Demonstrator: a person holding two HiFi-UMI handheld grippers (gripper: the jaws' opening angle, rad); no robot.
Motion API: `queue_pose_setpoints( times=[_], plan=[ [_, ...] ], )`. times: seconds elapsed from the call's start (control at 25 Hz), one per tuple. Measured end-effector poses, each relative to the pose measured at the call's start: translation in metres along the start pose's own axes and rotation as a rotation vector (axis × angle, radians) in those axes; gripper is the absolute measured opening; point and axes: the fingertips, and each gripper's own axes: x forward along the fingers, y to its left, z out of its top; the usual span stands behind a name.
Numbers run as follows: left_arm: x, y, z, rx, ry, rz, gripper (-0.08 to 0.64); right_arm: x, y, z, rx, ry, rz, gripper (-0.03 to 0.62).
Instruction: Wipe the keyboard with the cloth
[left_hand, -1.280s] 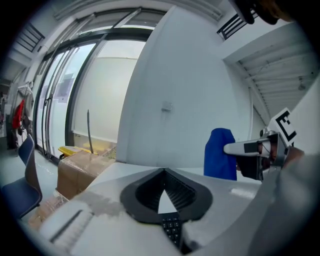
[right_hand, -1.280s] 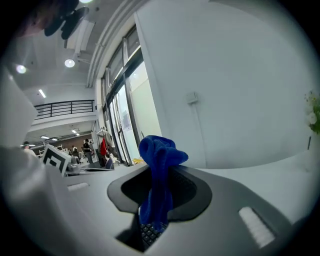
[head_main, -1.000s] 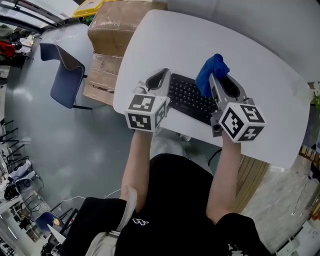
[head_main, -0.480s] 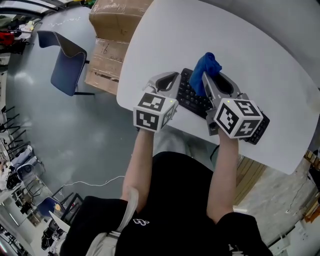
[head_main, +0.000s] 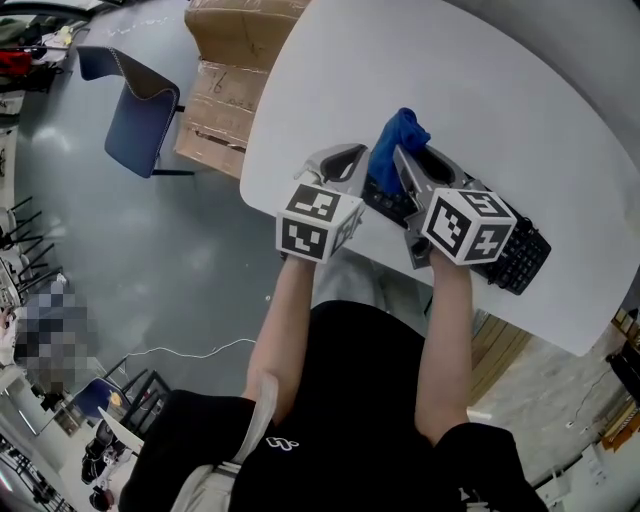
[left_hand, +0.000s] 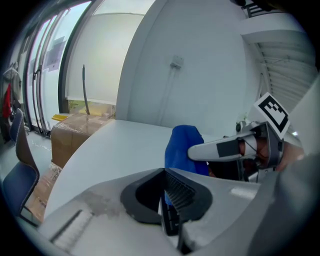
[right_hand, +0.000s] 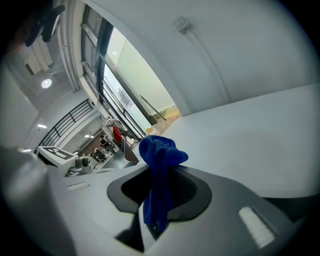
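Note:
A black keyboard (head_main: 520, 256) lies along the near edge of the white table (head_main: 520, 110); its middle is hidden under my grippers. My right gripper (head_main: 402, 152) is shut on a blue cloth (head_main: 396, 134), which bunches up above the jaws over the keyboard's left part. The right gripper view shows the cloth (right_hand: 159, 159) hanging out of the right gripper (right_hand: 156, 220). My left gripper (head_main: 350, 172) sits at the keyboard's left end. In its own view the left gripper (left_hand: 168, 202) has its jaws closed on a dark keyed edge, with the cloth (left_hand: 181, 150) just behind.
Stacked cardboard boxes (head_main: 232, 62) and a blue chair (head_main: 140, 110) stand on the grey floor left of the table. The table's near edge (head_main: 300, 225) runs just under the grippers. A person's arms and black shirt fill the lower head view.
The right gripper with the cloth has moved left along the keyboard, toward the left gripper. More of the keyboard's right end now shows. The left gripper stays at the left end.

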Motion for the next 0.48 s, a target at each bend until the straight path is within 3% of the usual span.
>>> queue_pose_setpoints(
  times=[0.48],
  plan=[
    [0.009,-0.003,-0.019,0.014,0.029,-0.01,-0.002,0.014,-0.017,-0.025,-0.002,0.036,-0.057,0.091]
  ],
)
